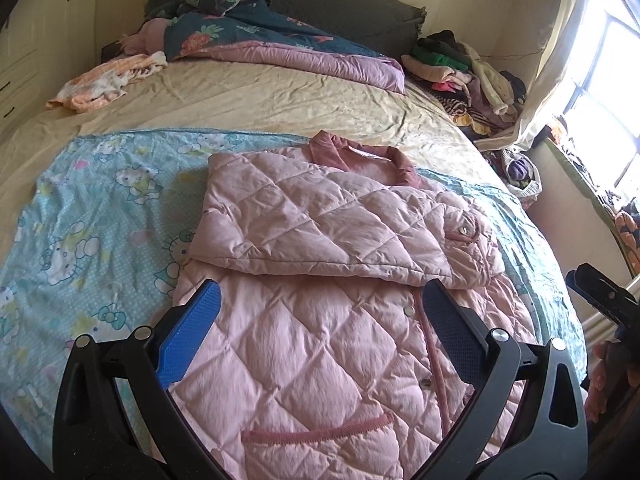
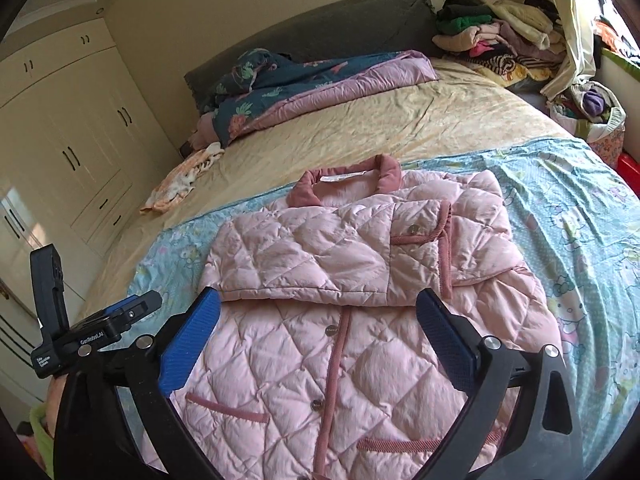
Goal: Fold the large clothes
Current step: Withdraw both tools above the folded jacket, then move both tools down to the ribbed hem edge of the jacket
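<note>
A pink quilted jacket lies face up on a light blue cartoon-print sheet on the bed. Both sleeves are folded across its chest, one over the other, and the darker pink collar points toward the headboard. My left gripper hangs above the jacket's lower front, jaws wide apart with nothing between them. My right gripper hovers over the same area, also open and empty. The left gripper's body shows at the left edge of the right wrist view.
A beige bedsheet covers the far half of the bed. A floral duvet is bunched at the grey headboard. A small orange-white garment lies far left. A clothes pile sits far right by the window. Wardrobes line the left wall.
</note>
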The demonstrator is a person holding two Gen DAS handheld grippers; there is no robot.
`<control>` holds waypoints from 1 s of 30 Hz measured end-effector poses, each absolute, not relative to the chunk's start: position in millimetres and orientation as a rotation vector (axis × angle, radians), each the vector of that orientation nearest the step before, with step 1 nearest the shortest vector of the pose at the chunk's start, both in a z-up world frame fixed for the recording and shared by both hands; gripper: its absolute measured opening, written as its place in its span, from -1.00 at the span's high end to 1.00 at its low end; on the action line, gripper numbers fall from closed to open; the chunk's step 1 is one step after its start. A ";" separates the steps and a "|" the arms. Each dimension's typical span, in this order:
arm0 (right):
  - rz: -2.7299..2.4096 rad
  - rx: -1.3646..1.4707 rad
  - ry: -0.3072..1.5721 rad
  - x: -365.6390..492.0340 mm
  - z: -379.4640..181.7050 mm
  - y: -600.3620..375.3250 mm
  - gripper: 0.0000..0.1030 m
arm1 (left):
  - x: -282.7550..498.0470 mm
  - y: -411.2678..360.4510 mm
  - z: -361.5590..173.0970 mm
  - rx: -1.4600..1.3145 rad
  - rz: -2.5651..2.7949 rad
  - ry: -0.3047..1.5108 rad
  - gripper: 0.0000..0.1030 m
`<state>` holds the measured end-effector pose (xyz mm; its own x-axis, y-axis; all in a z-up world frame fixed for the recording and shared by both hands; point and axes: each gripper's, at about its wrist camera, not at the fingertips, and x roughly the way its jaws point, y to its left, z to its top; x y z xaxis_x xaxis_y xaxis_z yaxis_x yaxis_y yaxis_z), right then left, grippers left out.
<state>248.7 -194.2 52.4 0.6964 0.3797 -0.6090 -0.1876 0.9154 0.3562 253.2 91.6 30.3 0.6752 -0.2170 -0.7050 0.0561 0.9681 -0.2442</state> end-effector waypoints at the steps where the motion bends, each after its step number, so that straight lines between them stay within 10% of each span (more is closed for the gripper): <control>1: 0.322 0.281 0.734 246.5 53.3 -195.8 -0.90 | 251.0 91.3 30.9 -0.209 -0.156 0.815 -0.84; 30: 0.315 0.189 0.699 169.3 47.9 -208.3 -0.92 | 178.5 64.3 18.6 -0.088 -0.149 0.780 -0.84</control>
<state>169.3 -208.3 47.9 0.7210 0.3464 -0.6002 -0.2207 0.9358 0.2749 178.5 64.3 18.6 0.7009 -0.1663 -0.6936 0.1011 0.9858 -0.1341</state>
